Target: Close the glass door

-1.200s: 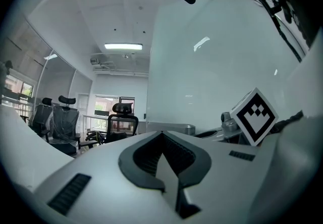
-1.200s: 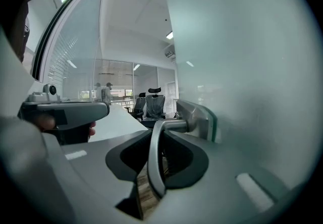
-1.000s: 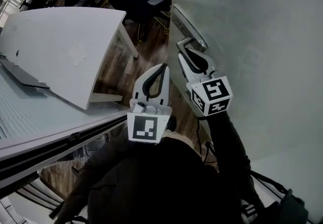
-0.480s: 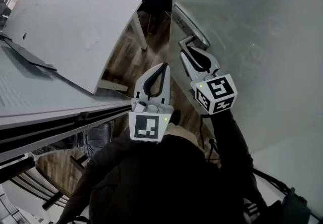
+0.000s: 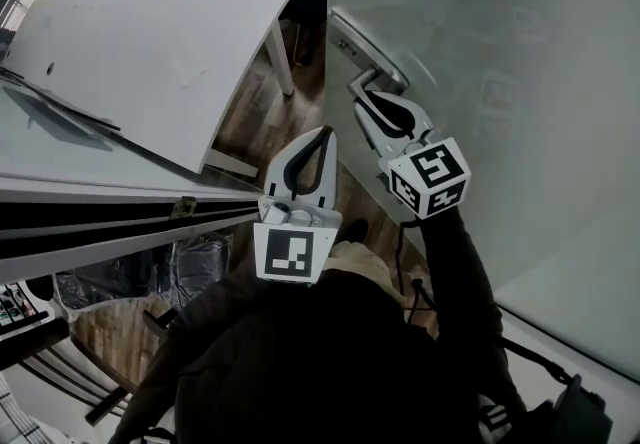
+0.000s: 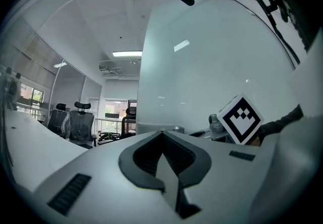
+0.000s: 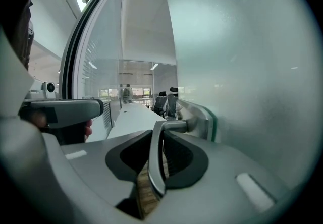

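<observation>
Nothing readable here, no words, brands or numbers. Just black-and-white square code patterns on the left cube (image 5: pixel 288 254) and right cube (image 5: pixel 430 176).

The glass door (image 5: pixel 520 82) reads frosted, pale grey-green, and its handle (image 7: pixel 171 126) comes up brushed silver between the black pads of the white right gripper (image 5: pixel 368 100) (its cube is white with a black square marker pattern). The left gripper (image 5: pixel 322 135) wears the same white shell with black lining and its own black-and-white marker cube, and the jacket sleeve (image 5: pixel 455 262) is dark, near black. Now a plain white table (image 5: pixel 130 52), and a brown wood-plank floor (image 5: pixel 250 117) with streaky grain.
</observation>
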`<state>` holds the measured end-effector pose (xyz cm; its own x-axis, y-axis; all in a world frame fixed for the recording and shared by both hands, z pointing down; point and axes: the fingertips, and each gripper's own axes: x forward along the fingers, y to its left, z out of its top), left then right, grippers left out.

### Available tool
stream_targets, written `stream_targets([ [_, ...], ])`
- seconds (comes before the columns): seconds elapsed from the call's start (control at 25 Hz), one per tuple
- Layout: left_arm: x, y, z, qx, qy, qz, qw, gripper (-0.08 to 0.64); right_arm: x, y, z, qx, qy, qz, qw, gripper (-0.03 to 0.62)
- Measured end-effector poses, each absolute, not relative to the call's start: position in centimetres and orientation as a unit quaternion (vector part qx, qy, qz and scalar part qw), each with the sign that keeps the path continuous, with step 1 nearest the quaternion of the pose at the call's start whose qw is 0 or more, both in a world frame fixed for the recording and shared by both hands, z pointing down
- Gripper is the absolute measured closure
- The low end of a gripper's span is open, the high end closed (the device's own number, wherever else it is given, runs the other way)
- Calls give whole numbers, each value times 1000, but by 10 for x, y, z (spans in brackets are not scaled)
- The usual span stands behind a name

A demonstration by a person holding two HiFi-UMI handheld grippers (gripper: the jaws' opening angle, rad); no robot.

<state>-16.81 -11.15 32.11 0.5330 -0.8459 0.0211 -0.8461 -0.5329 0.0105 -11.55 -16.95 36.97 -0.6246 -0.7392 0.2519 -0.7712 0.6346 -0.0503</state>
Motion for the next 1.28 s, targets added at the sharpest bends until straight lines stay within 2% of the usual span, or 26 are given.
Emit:
stream_targets([
  [0.6,-184,-45,312,845,-534,31,-14,563,-166,-113,369,372,-920,72,101,525],
  [1.28,-254,10,291,836,-548,4,-10,563,-217,-44,364,326,-937,81,93,525],
])
